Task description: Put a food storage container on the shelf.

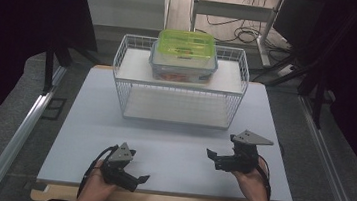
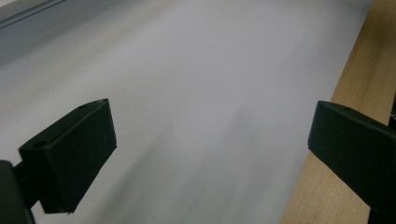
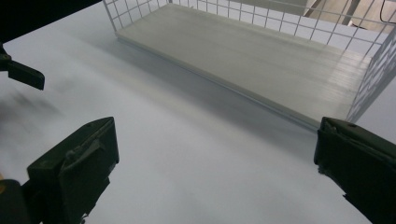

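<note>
Both claws sit low near the front edge of the tabletop (image 1: 89,121): the left claw (image 1: 144,178) and the right claw (image 1: 209,154) each gape wide with nothing between their jaws. Well beyond them, the green-lidded container (image 1: 184,56) rests on the upper shelf of the wire rack (image 1: 123,82). Nothing looks begun; reaching and grasping it seem wholly ahead.
</note>
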Available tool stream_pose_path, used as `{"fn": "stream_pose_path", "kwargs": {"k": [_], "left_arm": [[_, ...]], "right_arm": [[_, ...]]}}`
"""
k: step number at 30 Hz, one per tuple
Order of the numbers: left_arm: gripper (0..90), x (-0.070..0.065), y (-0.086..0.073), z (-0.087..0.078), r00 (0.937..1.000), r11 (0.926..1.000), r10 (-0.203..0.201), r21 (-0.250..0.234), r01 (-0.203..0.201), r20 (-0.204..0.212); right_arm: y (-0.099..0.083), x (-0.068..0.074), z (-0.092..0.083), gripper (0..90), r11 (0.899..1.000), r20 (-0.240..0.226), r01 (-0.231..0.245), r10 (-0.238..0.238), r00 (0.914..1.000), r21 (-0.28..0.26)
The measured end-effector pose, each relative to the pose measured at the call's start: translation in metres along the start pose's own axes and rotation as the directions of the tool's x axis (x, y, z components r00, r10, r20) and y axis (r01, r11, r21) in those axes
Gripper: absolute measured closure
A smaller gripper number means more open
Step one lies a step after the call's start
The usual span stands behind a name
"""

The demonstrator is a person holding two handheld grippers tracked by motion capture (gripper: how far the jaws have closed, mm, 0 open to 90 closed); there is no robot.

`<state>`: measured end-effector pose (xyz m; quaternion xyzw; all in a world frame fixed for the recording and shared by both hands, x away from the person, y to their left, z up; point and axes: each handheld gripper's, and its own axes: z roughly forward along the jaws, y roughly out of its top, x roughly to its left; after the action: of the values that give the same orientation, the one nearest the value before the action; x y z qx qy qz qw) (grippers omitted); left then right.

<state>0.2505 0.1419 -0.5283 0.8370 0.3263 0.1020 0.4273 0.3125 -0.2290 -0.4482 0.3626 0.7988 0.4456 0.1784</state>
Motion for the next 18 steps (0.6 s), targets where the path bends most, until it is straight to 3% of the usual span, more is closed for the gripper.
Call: {"fn": "stream_pose_path", "kwargs": {"k": [18], "left_arm": [[1.3,-0.001,0.0,0.002,0.9999,0.9999,0.011,0.011,-0.011,-0.001]], "right_arm": [[-0.033,0.0,0.002,0.2,0.998,0.038,0.013,-0.015,0.9991,0.064]]}}
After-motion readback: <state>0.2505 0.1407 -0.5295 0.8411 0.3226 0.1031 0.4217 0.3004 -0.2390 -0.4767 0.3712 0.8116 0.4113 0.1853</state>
